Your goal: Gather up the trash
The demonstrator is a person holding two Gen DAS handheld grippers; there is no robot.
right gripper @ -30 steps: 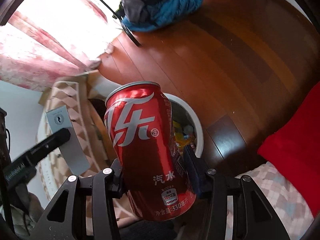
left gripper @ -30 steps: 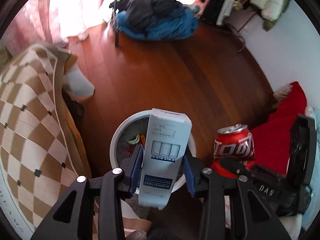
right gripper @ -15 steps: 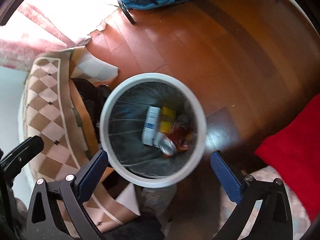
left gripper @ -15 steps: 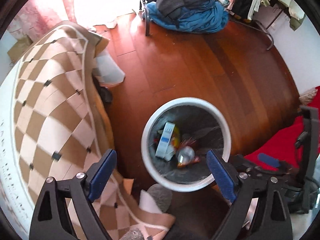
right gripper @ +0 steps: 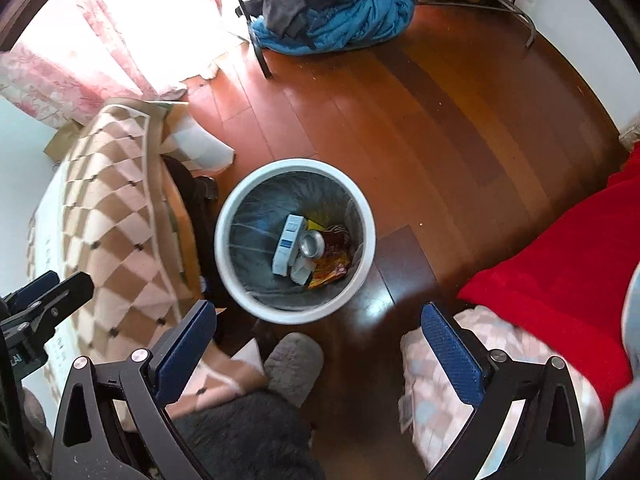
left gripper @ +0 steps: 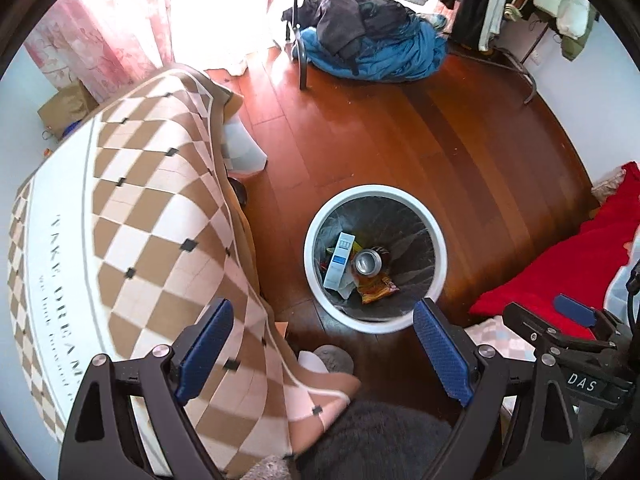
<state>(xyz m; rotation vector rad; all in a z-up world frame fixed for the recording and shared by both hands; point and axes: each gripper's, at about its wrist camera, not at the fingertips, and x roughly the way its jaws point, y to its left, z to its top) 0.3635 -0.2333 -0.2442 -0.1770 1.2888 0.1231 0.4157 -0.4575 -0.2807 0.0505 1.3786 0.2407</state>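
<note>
A white round bin [left gripper: 438, 236] with a dark liner stands on the wooden floor, also below the right wrist camera as the bin [right gripper: 368, 224]. Inside lie a white and blue carton [left gripper: 339, 260] [right gripper: 289, 243], a red soda can [left gripper: 367, 262] [right gripper: 312, 244] seen end-on, and a yellow-red wrapper [left gripper: 376, 290] [right gripper: 330, 268]. My left gripper [left gripper: 324, 354] hangs open above the bin's near rim, nothing between its blue pads. My right gripper [right gripper: 318, 354] is open too, empty, just nearer than the bin. The right gripper's body [left gripper: 560, 340] shows at the left view's right edge.
A brown and cream checked blanket [left gripper: 152, 216] [right gripper: 112, 232] drapes over furniture left of the bin. A red cloth [left gripper: 568, 264] [right gripper: 560, 256] lies to the right. A pile of blue and dark clothes [left gripper: 368, 44] [right gripper: 328, 12] sits at the far floor by a metal stand leg. Grey slipper [right gripper: 294, 364] below.
A second ago the left gripper held the carton and the right held the can; both opened and the items dropped into the bin. Both grippers have since risen and pulled back slightly.
</note>
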